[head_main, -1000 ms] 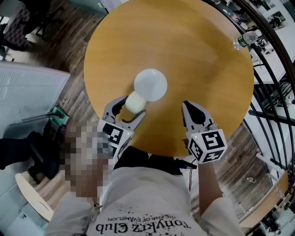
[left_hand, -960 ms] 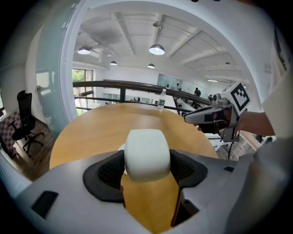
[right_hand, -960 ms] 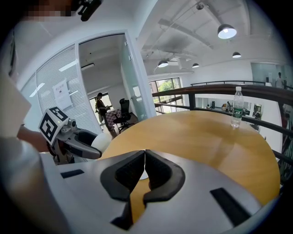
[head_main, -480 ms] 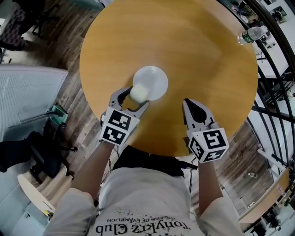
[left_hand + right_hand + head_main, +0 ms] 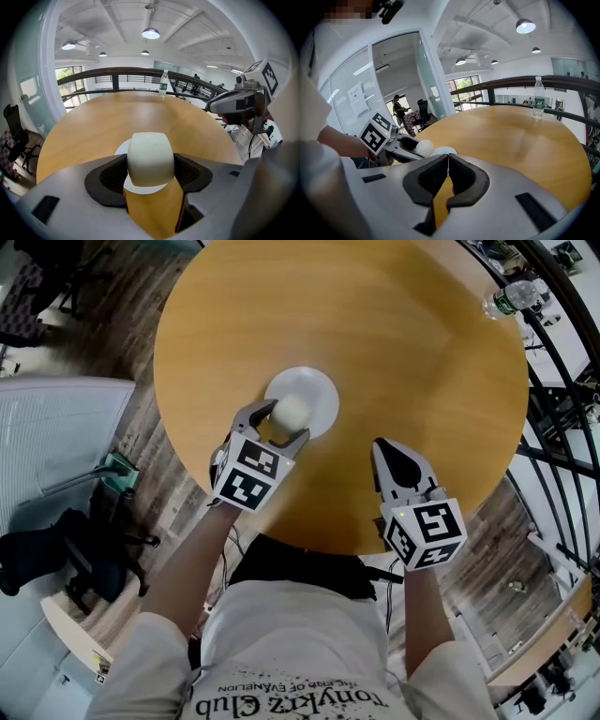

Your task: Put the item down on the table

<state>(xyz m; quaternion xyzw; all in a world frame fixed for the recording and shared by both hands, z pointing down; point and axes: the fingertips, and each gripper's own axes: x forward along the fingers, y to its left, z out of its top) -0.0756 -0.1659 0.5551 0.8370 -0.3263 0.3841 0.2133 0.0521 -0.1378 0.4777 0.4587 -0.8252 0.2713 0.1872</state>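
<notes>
A cream, rounded soft item (image 5: 291,412) (image 5: 150,158) is clamped between the jaws of my left gripper (image 5: 284,425) (image 5: 151,165), held over the near edge of a white plate (image 5: 306,397) (image 5: 123,148) on the round wooden table (image 5: 403,352). From the right gripper view the item (image 5: 423,147) and the plate (image 5: 445,151) show just past the left gripper. My right gripper (image 5: 391,454) (image 5: 448,167) is shut with nothing in it, over the table's near right part, apart from the plate.
A clear water bottle (image 5: 509,296) (image 5: 163,84) (image 5: 538,99) stands at the table's far right edge. A dark railing (image 5: 562,390) curves past the table on the right. An office chair (image 5: 66,559) and wooden floor lie to the left.
My left gripper has carried the cream item forward and to the right, from beside the plate to over its near edge. The right gripper has hardly moved.
</notes>
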